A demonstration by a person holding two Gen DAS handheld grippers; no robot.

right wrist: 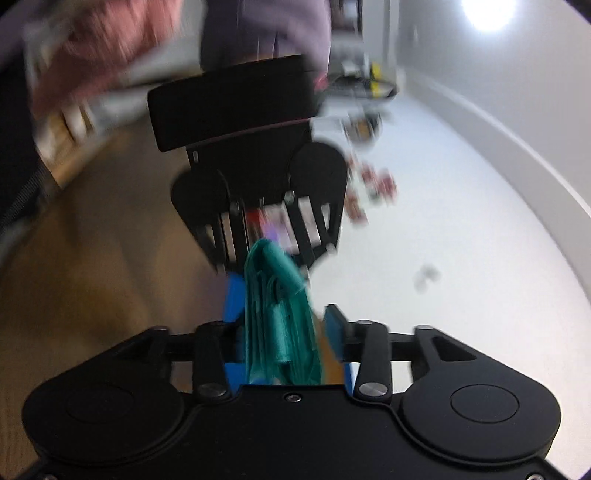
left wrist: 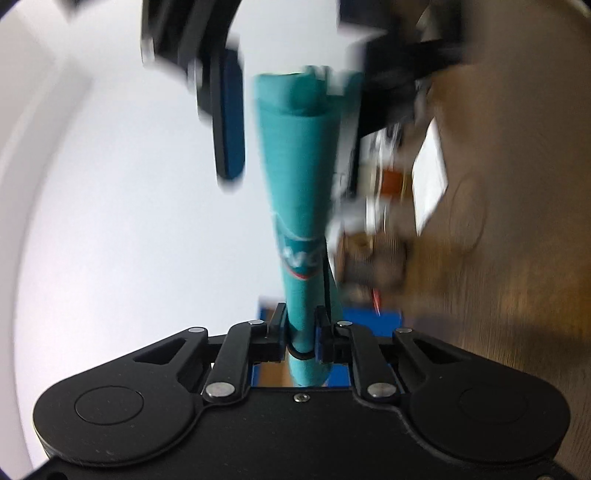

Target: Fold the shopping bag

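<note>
Between the 2 hand-held grippers hangs the teal fabric shopping bag (left wrist: 301, 192), folded into a narrow bundle and held up off the surfaces below. The left hand-held gripper (left wrist: 301, 328) is pinched nearly closed on 1 end of the bag. The right hand-held gripper (right wrist: 286, 325) stands partly open at the bag's other end; the bundle lies between its blue pads (right wrist: 334, 325), apparently resting on 1 only.

To finish the fold well, the left grip should probably stay firm while the right re-closes squarely across all layers, so none slip loose.

Beyond the bag, blurred, lie a pale white surface (right wrist: 461, 229), wood-brown flooring or tabletop (left wrist: 517, 221), and scattered small items (right wrist: 373, 184) too smeared to identify. A bright lamp (right wrist: 487, 11) glares far above the bag.
</note>
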